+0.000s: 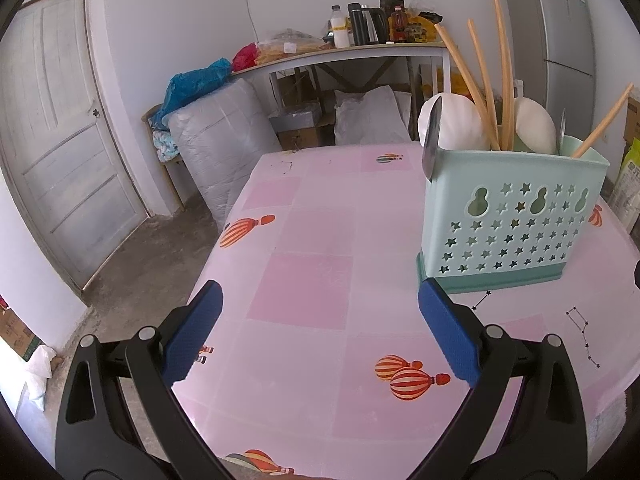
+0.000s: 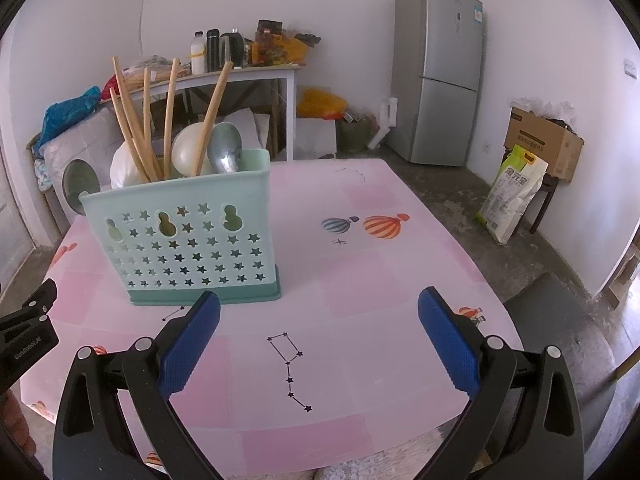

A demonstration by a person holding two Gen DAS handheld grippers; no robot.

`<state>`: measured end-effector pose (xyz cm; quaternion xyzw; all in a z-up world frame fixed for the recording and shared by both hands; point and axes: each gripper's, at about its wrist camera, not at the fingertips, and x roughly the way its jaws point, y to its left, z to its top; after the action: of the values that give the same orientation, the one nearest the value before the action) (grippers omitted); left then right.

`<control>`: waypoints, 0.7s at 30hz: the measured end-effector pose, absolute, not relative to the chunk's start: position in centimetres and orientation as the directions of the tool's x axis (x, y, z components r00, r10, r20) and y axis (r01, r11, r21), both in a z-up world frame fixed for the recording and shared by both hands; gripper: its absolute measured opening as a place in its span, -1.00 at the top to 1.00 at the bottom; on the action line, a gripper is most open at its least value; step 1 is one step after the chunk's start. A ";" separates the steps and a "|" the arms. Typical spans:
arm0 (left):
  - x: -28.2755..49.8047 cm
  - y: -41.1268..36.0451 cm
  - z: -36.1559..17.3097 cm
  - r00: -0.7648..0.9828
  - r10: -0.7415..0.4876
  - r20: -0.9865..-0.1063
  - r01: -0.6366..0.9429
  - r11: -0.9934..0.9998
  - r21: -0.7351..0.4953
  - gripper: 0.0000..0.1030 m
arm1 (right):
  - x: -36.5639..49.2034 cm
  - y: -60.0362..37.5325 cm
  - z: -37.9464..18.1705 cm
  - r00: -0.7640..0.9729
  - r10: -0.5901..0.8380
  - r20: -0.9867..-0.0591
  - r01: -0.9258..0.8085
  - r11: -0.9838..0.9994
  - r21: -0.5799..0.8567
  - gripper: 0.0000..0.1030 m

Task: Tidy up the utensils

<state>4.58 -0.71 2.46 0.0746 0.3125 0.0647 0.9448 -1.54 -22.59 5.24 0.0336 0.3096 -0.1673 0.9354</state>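
A mint-green utensil holder [image 1: 516,216] with star cut-outs stands on the pink tablecloth [image 1: 312,288]; it also shows in the right wrist view [image 2: 188,240]. It holds several wooden chopsticks [image 1: 486,84] [image 2: 136,120], white ladles [image 1: 452,124] [image 2: 188,152] and metal spoons [image 1: 430,140] [image 2: 225,148]. My left gripper [image 1: 320,332] is open and empty, low over the table, left of the holder. My right gripper [image 2: 320,336] is open and empty, in front of and right of the holder. Part of the left gripper [image 2: 28,328] shows at the right view's left edge.
The table's edges drop to a concrete floor. Behind stand a cluttered side table [image 2: 240,72], a wrapped bundle [image 1: 224,148], a door [image 1: 60,128], a grey fridge [image 2: 438,72], a cardboard box [image 2: 544,140] and a rice bag [image 2: 512,192].
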 end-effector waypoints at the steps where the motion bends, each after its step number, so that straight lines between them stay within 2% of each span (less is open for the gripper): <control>1: 4.6 -0.7 2.4 0.796 0.169 -0.581 -0.075 0.980 0.182 -0.83 | -1.5 -22.5 5.2 0.752 -0.291 -0.592 0.333 0.942 -0.040 -0.87; 21: 4.4 -0.1 2.5 0.797 0.175 -0.578 -0.081 0.979 0.186 -0.83 | -1.5 -22.4 5.2 0.748 -0.291 -0.597 0.333 0.942 -0.042 -0.87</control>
<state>4.38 -0.09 2.47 0.0759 0.3115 0.0677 0.9448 -1.47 -22.42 5.24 0.0333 0.3134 -0.1669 0.9342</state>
